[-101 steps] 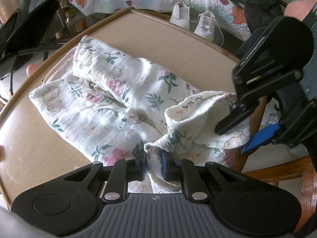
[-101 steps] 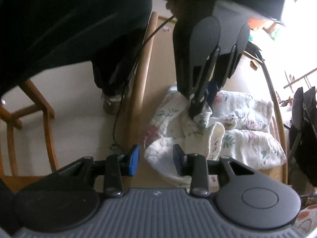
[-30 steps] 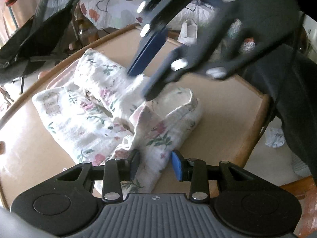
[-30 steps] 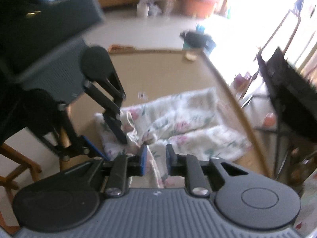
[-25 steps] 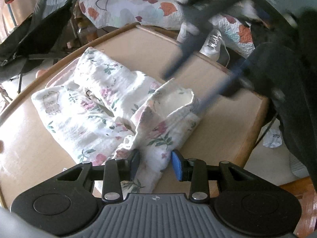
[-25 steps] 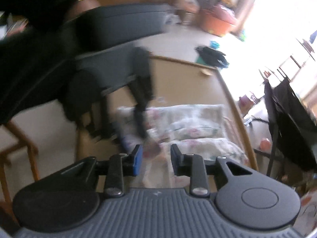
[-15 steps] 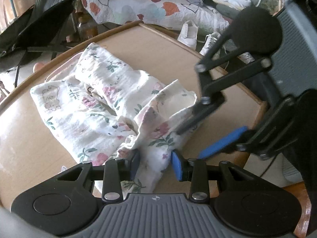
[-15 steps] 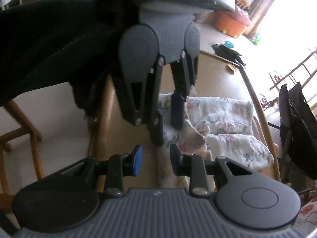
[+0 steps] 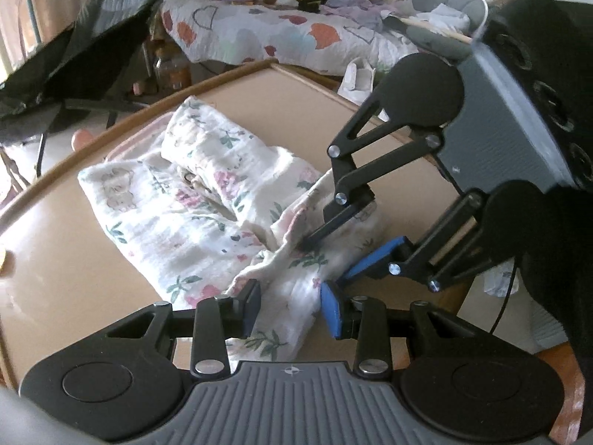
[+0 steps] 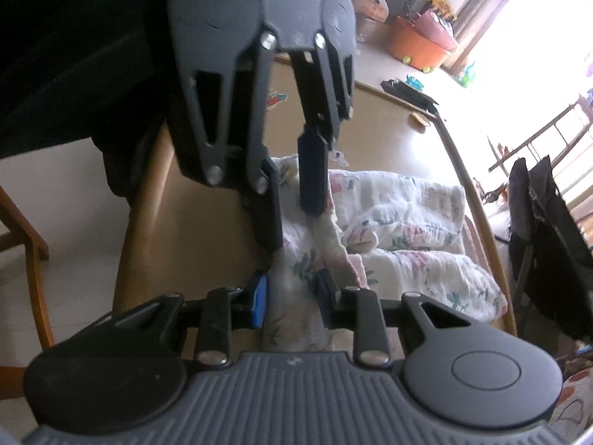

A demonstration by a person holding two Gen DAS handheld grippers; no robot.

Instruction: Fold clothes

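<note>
A floral cloth (image 9: 192, 200) is seen lying crumpled on the tan tabletop (image 9: 55, 259), bunched into long folds that run from the centre of the left wrist view toward 11 o'clock. Its near end is gathered at the tabletop's near corner, by the wooden rim (image 9: 122, 122).

In the left wrist view, the left gripper (image 9: 291, 309) is placed at 6 o'clock with a fold of the cloth between its jaws. The jaws are partly parted; whether the pads actually pinch the fabric cannot be told.

The right gripper (image 9: 326, 259) is seen entering from 3 o'clock, with its tips pressed down into the same bunched end. Its jaws are closing, and cloth is seen between them in the right wrist view (image 10: 291, 298), where the left gripper (image 10: 296, 218) is hung directly above at 12 o'clock.

Beyond the tabletop, a patterned quilt (image 9: 259, 33) is seen at 12 o'clock, and white shoes (image 9: 357, 79) lie beside it.
</note>
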